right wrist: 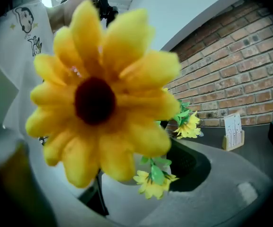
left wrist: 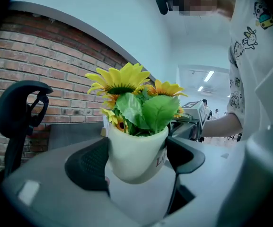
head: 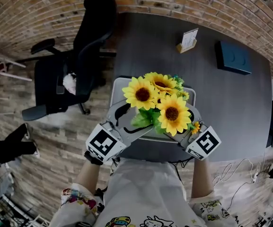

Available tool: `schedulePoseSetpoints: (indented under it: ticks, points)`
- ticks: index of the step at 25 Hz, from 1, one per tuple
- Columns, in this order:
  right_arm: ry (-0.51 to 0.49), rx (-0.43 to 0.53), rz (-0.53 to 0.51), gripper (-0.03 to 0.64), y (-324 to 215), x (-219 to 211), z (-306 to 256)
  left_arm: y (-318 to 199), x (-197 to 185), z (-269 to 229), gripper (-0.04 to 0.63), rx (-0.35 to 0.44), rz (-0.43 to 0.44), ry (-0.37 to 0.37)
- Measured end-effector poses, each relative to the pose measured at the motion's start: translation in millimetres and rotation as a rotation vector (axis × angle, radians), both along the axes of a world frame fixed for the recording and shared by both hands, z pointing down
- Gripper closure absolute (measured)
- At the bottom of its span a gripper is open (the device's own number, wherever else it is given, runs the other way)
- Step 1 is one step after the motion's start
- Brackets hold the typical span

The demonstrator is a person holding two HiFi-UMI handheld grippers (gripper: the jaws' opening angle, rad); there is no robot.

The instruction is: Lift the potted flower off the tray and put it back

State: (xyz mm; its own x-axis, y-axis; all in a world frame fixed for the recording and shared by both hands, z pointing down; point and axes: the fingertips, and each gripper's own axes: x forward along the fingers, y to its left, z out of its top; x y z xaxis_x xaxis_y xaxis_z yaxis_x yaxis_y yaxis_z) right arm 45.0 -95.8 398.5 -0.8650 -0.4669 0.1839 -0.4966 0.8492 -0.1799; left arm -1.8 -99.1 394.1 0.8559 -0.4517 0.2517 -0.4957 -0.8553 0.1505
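The potted flower, a bunch of yellow sunflowers (head: 157,100) in a white pot (left wrist: 136,150), is held over the light grey tray (head: 118,86) on the dark table. In the head view the blooms hide the pot. My left gripper (head: 127,121) comes in from the lower left, and in its own view its black pads (left wrist: 86,167) press the pot's two sides. My right gripper (head: 186,126) reaches in from the lower right. In the right gripper view a big sunflower (right wrist: 96,98) fills the picture, with the pot (right wrist: 122,193) below it between the fingers (right wrist: 188,167).
The dark table (head: 221,103) carries a small card stand (head: 188,40) and a dark blue box (head: 233,57) at its far side. A black office chair (head: 74,60) stands to the left on the wooden floor. A brick wall runs behind.
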Motion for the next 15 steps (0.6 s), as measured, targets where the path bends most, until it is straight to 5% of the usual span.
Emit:
schedulePoseSetpoints:
  ticks: [15]
  points:
    - [0.004, -0.069, 0.018, 0.238, -20.3, 3.7, 59.6, -22.1, 2.5, 62.3, 0.195, -0.082, -0.031, -0.002]
